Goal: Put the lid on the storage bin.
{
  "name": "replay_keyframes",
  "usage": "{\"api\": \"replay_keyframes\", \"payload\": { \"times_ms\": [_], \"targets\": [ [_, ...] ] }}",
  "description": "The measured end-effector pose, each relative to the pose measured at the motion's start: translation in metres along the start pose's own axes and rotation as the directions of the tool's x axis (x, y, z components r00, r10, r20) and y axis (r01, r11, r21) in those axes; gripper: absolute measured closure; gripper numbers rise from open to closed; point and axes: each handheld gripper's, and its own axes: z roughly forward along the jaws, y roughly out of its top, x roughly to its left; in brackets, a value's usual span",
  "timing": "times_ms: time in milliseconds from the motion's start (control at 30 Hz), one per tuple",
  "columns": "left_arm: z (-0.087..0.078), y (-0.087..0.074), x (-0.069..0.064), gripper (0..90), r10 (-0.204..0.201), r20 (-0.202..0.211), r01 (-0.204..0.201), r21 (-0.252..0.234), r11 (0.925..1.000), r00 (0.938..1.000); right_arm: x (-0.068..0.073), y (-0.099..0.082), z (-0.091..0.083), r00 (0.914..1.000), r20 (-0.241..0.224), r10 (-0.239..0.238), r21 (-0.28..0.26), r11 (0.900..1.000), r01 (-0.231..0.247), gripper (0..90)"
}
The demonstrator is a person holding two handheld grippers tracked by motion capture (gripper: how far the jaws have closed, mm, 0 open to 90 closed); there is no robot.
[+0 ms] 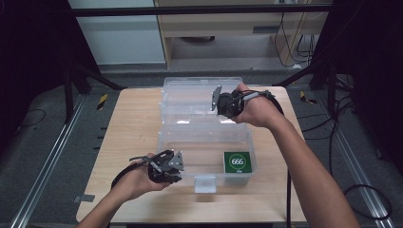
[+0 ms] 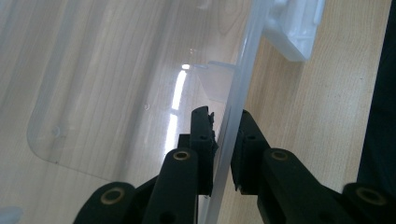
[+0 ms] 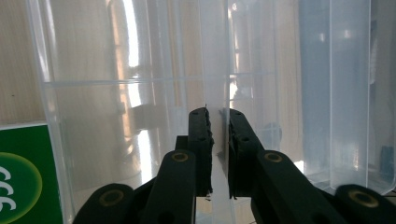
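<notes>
A clear plastic box (image 1: 163, 142) stands on the wooden table with its lid (image 1: 185, 95) swung open behind it. In its front right corner lies a green pack (image 1: 236, 162) marked 666, which also appears through clear plastic as a green pack (image 3: 23, 177). My left gripper (image 1: 176, 173) is at the box's front left; its jaws straddle the front wall (image 2: 243, 70) and the left gripper (image 2: 224, 116) is shut on that rim. My right gripper (image 1: 219, 110) reaches over the lid, and the right gripper (image 3: 218, 114) is shut on a thin clear edge of it.
A white latch (image 1: 205, 184) hangs from the middle of the box's front wall, and it shows as a latch (image 2: 292, 28) beyond my left jaws. Bare tabletop (image 1: 128, 123) lies left of the box. A pale cabinet (image 1: 119, 33) and cables stand beyond the table.
</notes>
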Motion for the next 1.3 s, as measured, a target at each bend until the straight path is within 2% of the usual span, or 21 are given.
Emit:
{"api": "replay_keyframes", "payload": {
  "times_ms": [233,533,967,1133,1300],
  "targets": [
    [0.0,-0.001,-0.002,80.0,-0.016,-0.018,0.016,-0.013,0.9998,0.9997,0.004,0.001,-0.003,0.9997,0.009,-0.025,0.0,0.9997,0.025,84.9],
    [0.0,0.0,-0.004,79.5,-0.016,-0.036,0.015,-0.006,0.9999,0.9992,0.011,0.001,-0.008,0.999,0.021,-0.039,-0.015,0.9991,0.039,86.3],
    [0.001,-0.001,-0.006,78.7,-0.015,-0.046,0.015,-0.017,0.9997,0.9988,0.035,-0.002,-0.025,0.9967,0.063,-0.051,-0.054,0.997,0.054,85.9],
    [0.001,-0.001,-0.006,78.7,-0.019,-0.047,0.018,-0.018,0.9997,0.9987,0.036,-0.002,-0.025,0.9954,0.075,-0.06,-0.058,0.9963,0.064,85.4],
    [0.001,-0.002,-0.004,78.5,-0.025,-0.051,0.023,-0.027,0.9994,0.9984,0.031,-0.001,-0.022,0.9972,0.06,-0.046,-0.046,0.9978,0.048,84.8]
  ]
}}
